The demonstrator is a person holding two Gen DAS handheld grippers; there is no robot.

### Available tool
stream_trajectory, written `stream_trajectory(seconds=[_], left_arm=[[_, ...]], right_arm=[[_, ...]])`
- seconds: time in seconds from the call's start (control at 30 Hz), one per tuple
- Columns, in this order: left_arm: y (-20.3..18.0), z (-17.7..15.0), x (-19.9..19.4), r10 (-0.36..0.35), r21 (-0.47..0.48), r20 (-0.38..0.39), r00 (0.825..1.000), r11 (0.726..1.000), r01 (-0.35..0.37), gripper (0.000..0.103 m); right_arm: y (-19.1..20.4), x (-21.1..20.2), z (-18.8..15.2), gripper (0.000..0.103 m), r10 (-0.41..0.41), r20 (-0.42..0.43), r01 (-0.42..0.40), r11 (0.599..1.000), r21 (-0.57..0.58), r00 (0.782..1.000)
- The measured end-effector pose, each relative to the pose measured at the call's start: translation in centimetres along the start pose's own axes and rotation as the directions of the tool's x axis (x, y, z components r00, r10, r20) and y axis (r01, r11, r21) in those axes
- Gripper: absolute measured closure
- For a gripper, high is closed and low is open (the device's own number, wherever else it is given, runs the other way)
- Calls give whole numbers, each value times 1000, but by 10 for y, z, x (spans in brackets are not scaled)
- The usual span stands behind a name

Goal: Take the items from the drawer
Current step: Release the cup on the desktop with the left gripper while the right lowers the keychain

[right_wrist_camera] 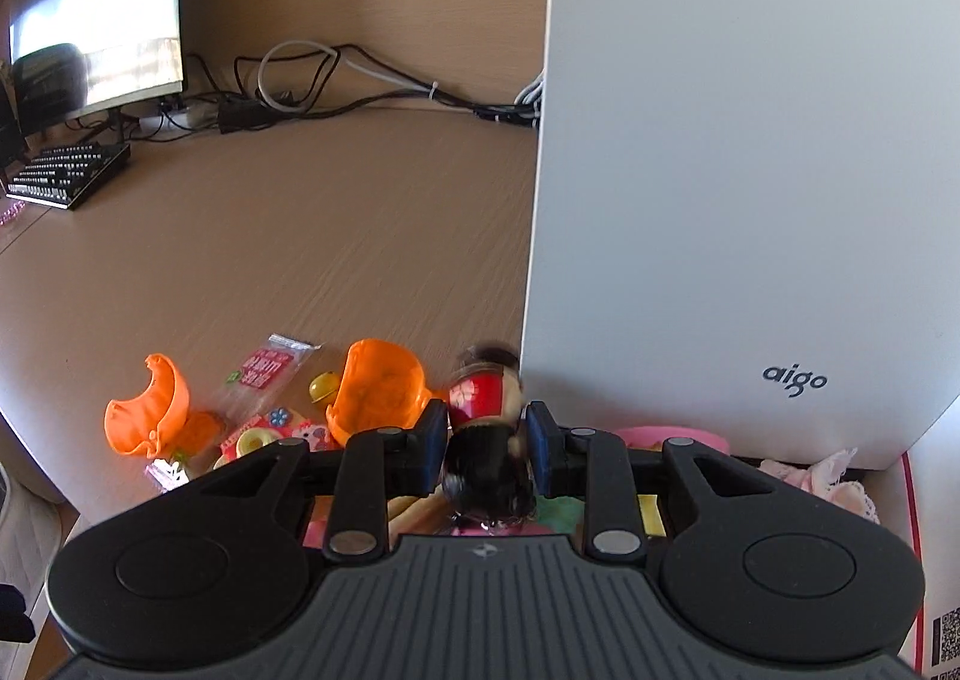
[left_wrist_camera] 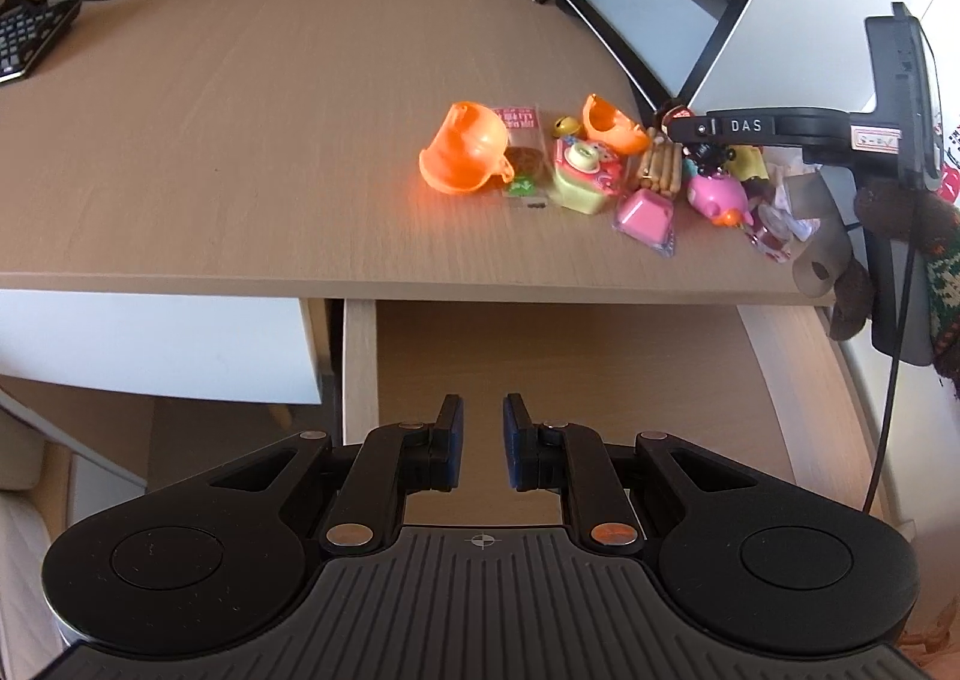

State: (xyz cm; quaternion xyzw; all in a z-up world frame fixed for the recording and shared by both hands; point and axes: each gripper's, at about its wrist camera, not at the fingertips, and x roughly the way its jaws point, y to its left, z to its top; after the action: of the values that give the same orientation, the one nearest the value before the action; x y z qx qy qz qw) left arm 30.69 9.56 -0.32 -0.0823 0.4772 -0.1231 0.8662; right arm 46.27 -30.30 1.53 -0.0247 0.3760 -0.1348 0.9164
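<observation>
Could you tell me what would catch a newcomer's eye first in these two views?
Probably the heap of bright toys on the wooden desk, led by two orange cups near its front edge. Next, the right gripper over that heap, holding a dark-haired doll beside the white aigo case. Below, the left gripper hangs open above the pulled-out drawer.

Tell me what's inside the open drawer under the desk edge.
In the left wrist view, the visible part of the drawer shows only bare wood. The left gripper covers its near part, and the desk top hides the back.
</observation>
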Motion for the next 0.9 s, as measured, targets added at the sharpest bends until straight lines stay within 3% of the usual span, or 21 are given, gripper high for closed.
stream_trajectory(seconds=[0.5, 0.8, 0.9], left_arm=[[1, -4, 7, -41, 4, -25, 999, 999, 42, 88], [18, -8, 1, -11, -44, -22, 1000, 999, 10, 88], [21, -9, -2, -7, -43, -20, 1000, 999, 7, 88]], right_arm=[[8, -27, -24, 75, 42, 15, -42, 999, -23, 999], [30, -5, -11, 75, -31, 36, 36, 991, -127, 999], [31, 4, -5, 74, -45, 1, 45, 992, -120, 999]])
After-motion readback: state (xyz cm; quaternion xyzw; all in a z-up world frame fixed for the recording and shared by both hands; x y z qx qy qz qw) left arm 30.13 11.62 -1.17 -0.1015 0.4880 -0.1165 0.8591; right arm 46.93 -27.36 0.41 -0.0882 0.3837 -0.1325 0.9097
